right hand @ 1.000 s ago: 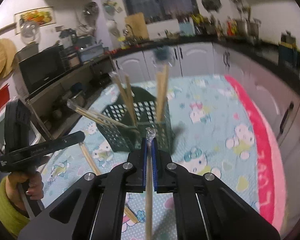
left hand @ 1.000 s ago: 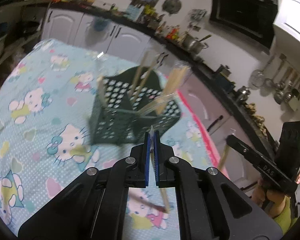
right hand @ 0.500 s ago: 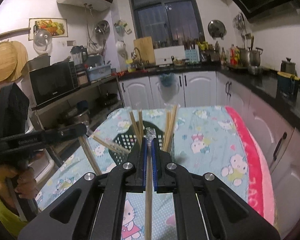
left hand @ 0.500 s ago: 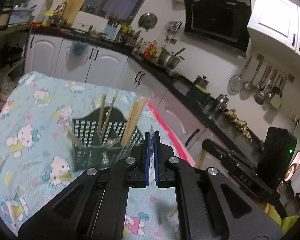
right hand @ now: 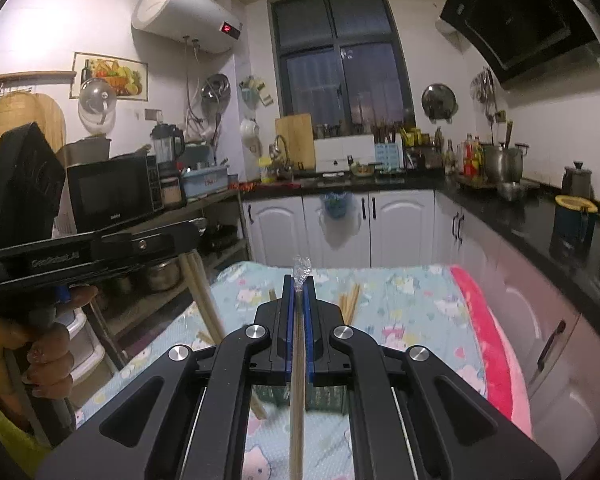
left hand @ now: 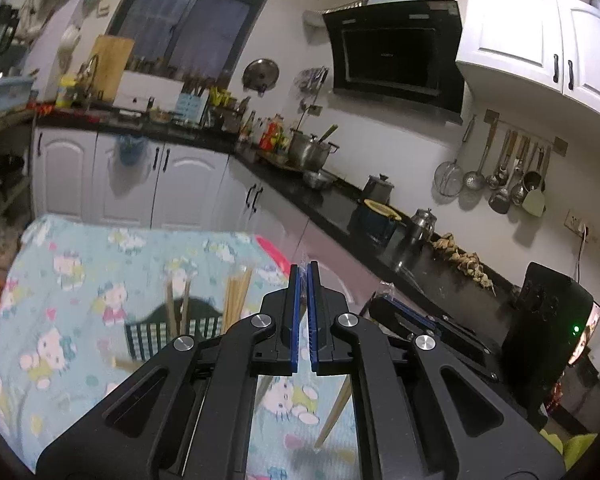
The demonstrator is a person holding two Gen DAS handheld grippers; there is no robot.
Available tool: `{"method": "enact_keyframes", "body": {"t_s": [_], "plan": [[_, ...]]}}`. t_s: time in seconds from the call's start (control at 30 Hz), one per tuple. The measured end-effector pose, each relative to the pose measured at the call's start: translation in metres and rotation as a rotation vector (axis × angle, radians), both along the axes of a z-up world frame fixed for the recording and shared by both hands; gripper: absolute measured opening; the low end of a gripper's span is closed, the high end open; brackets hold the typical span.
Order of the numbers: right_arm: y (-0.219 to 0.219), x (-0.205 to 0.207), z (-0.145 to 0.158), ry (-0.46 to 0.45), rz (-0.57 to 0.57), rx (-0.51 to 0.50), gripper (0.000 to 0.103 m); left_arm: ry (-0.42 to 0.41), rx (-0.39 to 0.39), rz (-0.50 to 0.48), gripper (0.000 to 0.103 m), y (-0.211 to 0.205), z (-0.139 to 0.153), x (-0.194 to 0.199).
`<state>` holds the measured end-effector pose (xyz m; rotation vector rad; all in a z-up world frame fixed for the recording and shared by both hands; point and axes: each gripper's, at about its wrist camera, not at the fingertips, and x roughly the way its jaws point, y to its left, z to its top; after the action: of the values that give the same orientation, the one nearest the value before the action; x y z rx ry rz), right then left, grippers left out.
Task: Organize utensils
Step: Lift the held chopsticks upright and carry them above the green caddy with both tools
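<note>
Right gripper (right hand: 299,280) has its blue pads pinched on a wrapped chopstick pair (right hand: 297,400), the crinkly plastic end poking out just past the tips. Far side of the fingers is the table's cartoon-cat cloth (right hand: 412,312), and the dark green basket (right hand: 320,398) shows through the gaps in the gripper frame, with more chopsticks (right hand: 350,305) sticking up out of it just right of the fingers. Over on the left the left gripper (right hand: 100,248) is in a hand (right hand: 40,352), with chopsticks (right hand: 202,300) angling down from it toward the table.
</note>
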<state>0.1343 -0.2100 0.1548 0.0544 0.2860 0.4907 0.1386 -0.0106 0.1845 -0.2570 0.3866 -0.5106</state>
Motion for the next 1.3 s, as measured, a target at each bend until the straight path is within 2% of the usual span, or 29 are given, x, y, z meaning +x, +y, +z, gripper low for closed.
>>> {"method": "enact_keyframes", "body": {"t_s": [0.27,0.5,0.93,1.3], "plan": [[0.002,0.014,0.029,-0.056,-0.016,0.013,0.005,-0.062,0.017,-0.003,0.001,-0.008,0.029,0.013],[0.004,0.025,0.05,-0.113,-0.022,0.046,0.005,-0.093,0.041,0.015,0.001,-0.012,0.042,0.027],[0.02,0.056,0.073,-0.183,0.001,0.064,0.005,-0.105,0.038,0.115,0.001,0.025,0.05,0.047],[0.032,0.081,0.065,-0.201,0.01,0.067,0.005,-0.087,0.042,0.195,0.001,0.052,0.032,0.063]]}}
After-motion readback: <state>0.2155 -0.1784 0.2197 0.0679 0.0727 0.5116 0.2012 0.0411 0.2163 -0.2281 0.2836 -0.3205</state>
